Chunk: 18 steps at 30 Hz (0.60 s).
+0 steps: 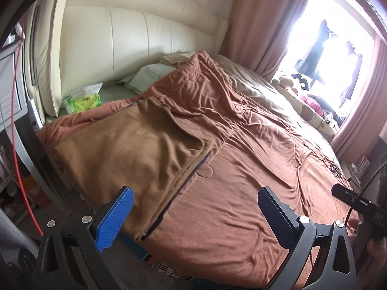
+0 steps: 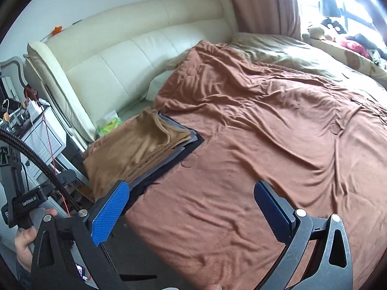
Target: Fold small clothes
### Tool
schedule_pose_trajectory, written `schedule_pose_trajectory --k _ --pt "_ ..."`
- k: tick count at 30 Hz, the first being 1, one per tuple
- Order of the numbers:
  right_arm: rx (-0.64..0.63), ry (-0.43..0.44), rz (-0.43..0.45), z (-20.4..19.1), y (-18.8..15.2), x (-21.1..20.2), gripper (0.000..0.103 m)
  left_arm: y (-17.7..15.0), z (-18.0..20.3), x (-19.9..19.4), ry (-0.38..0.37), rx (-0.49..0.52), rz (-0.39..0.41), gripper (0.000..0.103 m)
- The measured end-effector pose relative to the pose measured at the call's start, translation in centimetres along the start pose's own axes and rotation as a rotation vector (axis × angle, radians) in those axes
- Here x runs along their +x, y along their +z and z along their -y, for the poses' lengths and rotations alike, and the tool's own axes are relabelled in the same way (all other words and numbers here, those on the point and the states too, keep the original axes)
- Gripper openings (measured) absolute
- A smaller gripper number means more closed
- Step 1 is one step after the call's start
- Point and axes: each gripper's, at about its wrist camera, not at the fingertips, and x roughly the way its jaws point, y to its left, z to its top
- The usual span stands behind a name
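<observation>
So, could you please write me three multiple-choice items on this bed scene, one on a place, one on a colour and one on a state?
1. Where does the stack of folded clothes lie?
A. Near the bed's edge, towards the headboard
B. On the windowsill
C. On the floor

2. What colour is the top garment of the stack?
A. White
B. Tan brown
C. Bright red

3. How do the left gripper and right gripper stand?
A. Both shut on cloth
B. One shut, one open
C. Both open and empty

Answers: 1 A, the stack sits on the rust duvet beside the green tissue pack; 2 B, tan cloth covers grey and dark layers; 3 C, each view shows the blue fingers wide apart with nothing between.
</observation>
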Motion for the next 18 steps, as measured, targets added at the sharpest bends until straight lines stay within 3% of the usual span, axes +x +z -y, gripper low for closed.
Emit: schedule_pose_trajectory --k 18 --pt "0.0 -0.065 0.143 2.6 -7.9 -16.2 0.103 -6.9 8.4 -9.0 -0.053 0.168 0.082 0.103"
